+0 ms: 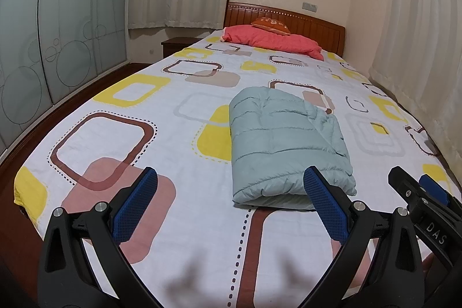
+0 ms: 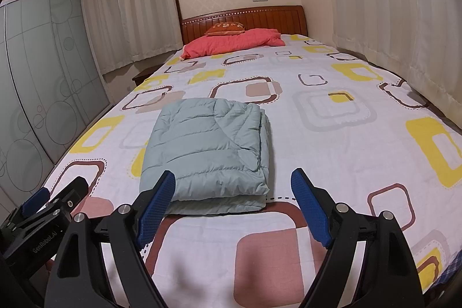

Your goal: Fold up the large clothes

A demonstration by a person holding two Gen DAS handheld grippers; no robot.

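Bedroom setting, with a patterned bedsheet (image 2: 332,163) spread flat across the bed and filling the lower part of both wrist views. Nearest to me, I am holding the left gripper (image 1: 231,186) above the sheet with its blue pads spread wide and nothing between them; the right gripper (image 2: 234,189) is hanging the same way, wide apart and empty. Neither one is touching fabric as far as I can tell. Just beyond the fingertips, the pale green puffer jacket (image 2: 208,152) is lying on the sheet as a compact, roughly rectangular bundle, layers stacked, with the folded edge facing me and the looser edges running along its right side. I am judging the fold as essentially finished: no sleeve or hem is trailing out, and the bundle is sitting square. What may be left is only a light press or straightening of the slightly puffy near edge, if anything. Farther back, a red quilt (image 2: 231,44) with a small orange cushion (image 2: 225,28) on it is resting against the wooden headboard (image 2: 245,16), with curtains on both sides.
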